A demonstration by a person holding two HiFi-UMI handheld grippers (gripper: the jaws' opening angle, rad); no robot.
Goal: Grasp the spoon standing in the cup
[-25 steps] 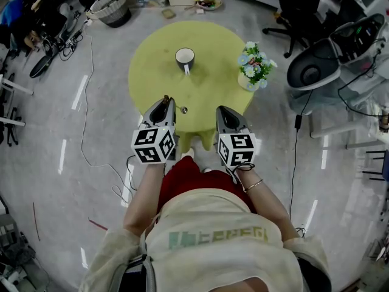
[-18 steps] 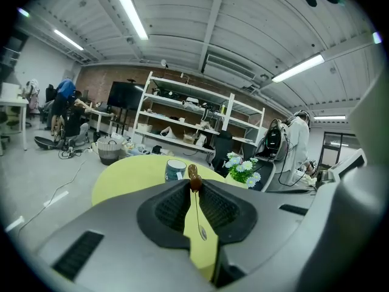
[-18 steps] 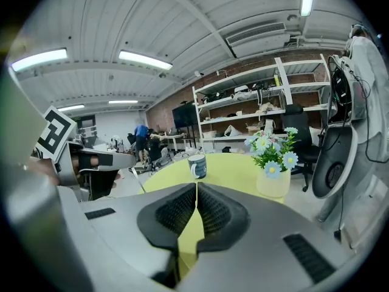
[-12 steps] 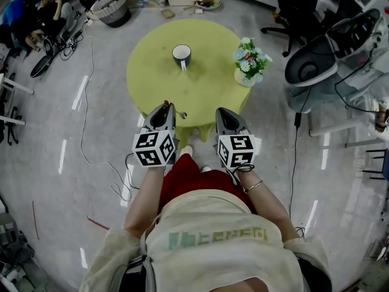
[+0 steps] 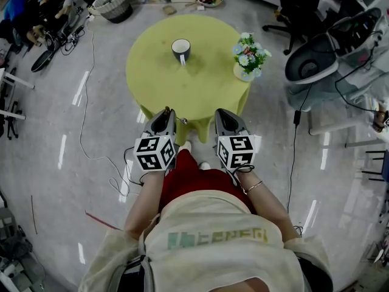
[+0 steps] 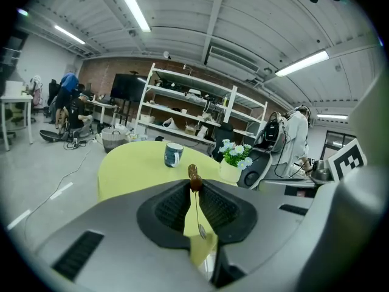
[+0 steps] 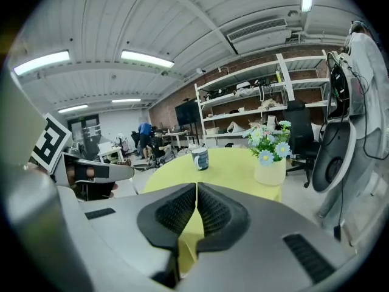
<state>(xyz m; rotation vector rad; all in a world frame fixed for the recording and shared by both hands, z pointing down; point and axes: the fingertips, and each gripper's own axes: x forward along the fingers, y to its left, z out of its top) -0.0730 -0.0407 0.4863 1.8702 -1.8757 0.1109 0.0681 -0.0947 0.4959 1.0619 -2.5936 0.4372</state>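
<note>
A thin metal spoon with a brown knob on its handle is pinched upright between the jaws of my left gripper, which is shut on it. In the head view the spoon's bowl pokes out to the right of the left gripper, at the near edge of the round yellow-green table. The dark cup with a white inside stands far off on the table, also in the left gripper view as the cup. My right gripper is shut on nothing.
A white pot of blue and white flowers stands at the table's right side. Office chairs are to the right. A basket and cables lie on the floor at the left. Shelves and desks line the far wall.
Both grippers have drawn back toward the table's near edge, the left one still carrying the spoon. The cup and flowers sit farther up the head view.
</note>
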